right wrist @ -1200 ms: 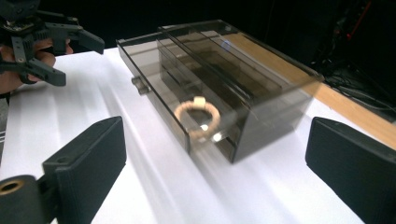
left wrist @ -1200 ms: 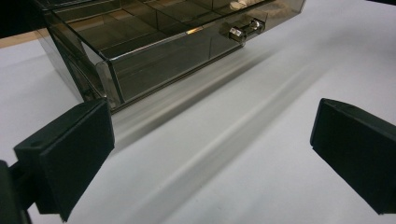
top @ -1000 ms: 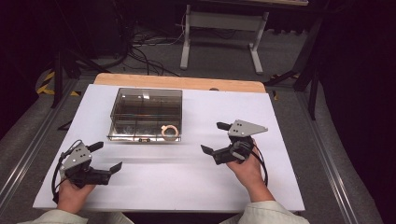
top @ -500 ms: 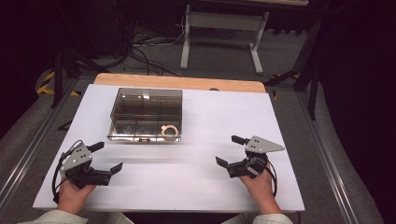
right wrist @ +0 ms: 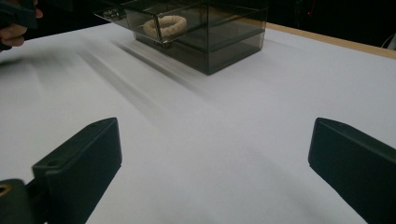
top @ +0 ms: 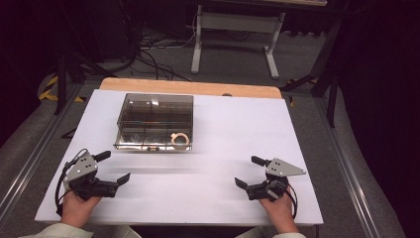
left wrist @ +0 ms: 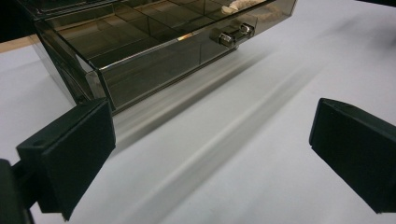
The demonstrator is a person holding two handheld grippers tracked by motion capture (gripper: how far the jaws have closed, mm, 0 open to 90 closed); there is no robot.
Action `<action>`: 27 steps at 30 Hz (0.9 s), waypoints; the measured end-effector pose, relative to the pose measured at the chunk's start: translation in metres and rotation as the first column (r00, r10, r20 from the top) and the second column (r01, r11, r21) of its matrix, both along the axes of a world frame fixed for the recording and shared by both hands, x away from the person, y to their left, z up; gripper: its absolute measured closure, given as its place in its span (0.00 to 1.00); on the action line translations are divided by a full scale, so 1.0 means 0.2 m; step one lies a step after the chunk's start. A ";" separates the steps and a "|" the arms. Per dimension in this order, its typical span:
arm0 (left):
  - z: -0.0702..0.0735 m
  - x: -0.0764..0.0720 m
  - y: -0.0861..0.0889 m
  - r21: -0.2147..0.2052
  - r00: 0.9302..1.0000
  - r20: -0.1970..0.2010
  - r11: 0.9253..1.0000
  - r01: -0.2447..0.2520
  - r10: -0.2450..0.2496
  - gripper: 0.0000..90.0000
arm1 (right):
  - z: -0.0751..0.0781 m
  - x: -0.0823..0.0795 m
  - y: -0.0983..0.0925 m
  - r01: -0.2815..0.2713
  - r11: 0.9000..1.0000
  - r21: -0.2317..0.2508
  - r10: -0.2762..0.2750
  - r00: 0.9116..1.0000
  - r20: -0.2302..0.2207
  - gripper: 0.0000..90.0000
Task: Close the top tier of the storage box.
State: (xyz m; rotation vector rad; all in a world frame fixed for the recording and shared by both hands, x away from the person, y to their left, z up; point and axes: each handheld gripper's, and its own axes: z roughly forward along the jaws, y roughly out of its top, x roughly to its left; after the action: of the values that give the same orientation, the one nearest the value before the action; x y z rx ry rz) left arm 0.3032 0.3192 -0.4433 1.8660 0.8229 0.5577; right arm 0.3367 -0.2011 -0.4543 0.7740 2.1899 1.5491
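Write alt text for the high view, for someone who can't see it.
A smoky transparent compartment box holding a pale ring sits on a white table. Nearer the camera, a person's hands hold the left gripper and right gripper, both open, resting apart from the box.

A smoky transparent plastic compartment box (left wrist: 154, 42) with two small metal latches (left wrist: 232, 35) is seen on the white table surface (left wrist: 243, 154), beyond the left gripper (left wrist: 212, 154), whose black jaws are spread wide.
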 end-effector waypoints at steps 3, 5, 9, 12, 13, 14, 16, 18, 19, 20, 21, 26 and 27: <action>0.01 0.00 0.00 0.010 1.000 0.002 1.000 0.001 -0.001 0.02 | -0.03 0.00 -0.01 0.006 1.000 -0.004 -0.006 1.000 -0.004 0.03; 0.01 0.00 0.00 0.009 1.000 -0.001 1.000 0.001 -0.001 0.02 | -0.05 0.00 -0.01 0.011 1.000 -0.004 -0.011 1.000 -0.018 0.03; 0.01 0.00 0.00 0.014 1.000 -0.010 1.000 0.014 -0.013 0.03 | -0.05 0.00 -0.01 0.017 1.000 -0.002 -0.017 1.000 -0.007 0.03; 0.02 0.00 -0.01 0.023 1.000 -0.017 1.000 0.015 -0.015 0.04 | -0.05 0.00 -0.01 0.016 1.000 -0.003 -0.016 1.000 -0.007 0.03; 0.02 0.00 -0.01 0.028 1.000 -0.022 0.999 0.014 -0.013 0.05 | -0.05 0.00 -0.01 0.018 1.000 -0.003 -0.018 1.000 -0.009 0.03; 0.02 0.00 -0.01 0.029 1.000 -0.027 0.999 0.014 -0.013 0.06 | -0.05 0.00 -0.01 0.017 1.000 -0.002 -0.017 1.000 -0.010 0.03; 0.03 0.00 -0.02 0.024 0.999 -0.037 1.000 0.013 -0.012 0.09 | -0.05 0.00 -0.01 0.016 1.000 -0.004 -0.016 1.000 -0.006 0.03; 0.03 -0.01 -0.02 0.037 1.000 -0.029 0.999 0.007 -0.006 0.12 | -0.05 0.00 -0.01 0.016 1.000 -0.007 -0.016 1.000 -0.006 0.03; 0.04 -0.01 -0.01 0.037 1.000 -0.023 0.999 0.008 -0.007 0.15 | -0.05 0.00 -0.01 0.016 1.000 -0.006 -0.016 1.000 -0.006 0.03; 0.04 -0.02 -0.01 0.035 1.000 -0.020 0.999 0.011 -0.010 0.19 | -0.05 0.00 -0.01 0.017 1.000 -0.007 -0.017 1.000 -0.006 0.03; 0.04 -0.02 -0.01 0.035 1.000 -0.014 0.999 0.011 -0.011 0.23 | -0.06 0.00 -0.01 0.016 1.000 -0.007 -0.016 1.000 -0.006 0.03; 0.06 -0.03 -0.02 0.043 1.000 0.000 0.999 0.008 -0.008 0.62 | -0.06 0.00 -0.01 0.017 1.000 -0.006 -0.017 1.000 -0.006 0.03; 0.07 -0.03 -0.02 0.048 1.000 -0.002 0.999 0.018 -0.018 0.75 | -0.06 0.00 0.00 0.015 1.000 -0.008 -0.015 1.000 -0.006 0.04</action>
State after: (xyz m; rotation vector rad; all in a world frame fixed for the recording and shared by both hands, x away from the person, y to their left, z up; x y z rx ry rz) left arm 0.2974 0.3159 -0.4301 1.9157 0.7989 0.5694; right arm 0.3363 -0.2020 -0.4655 0.7921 2.1882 1.5315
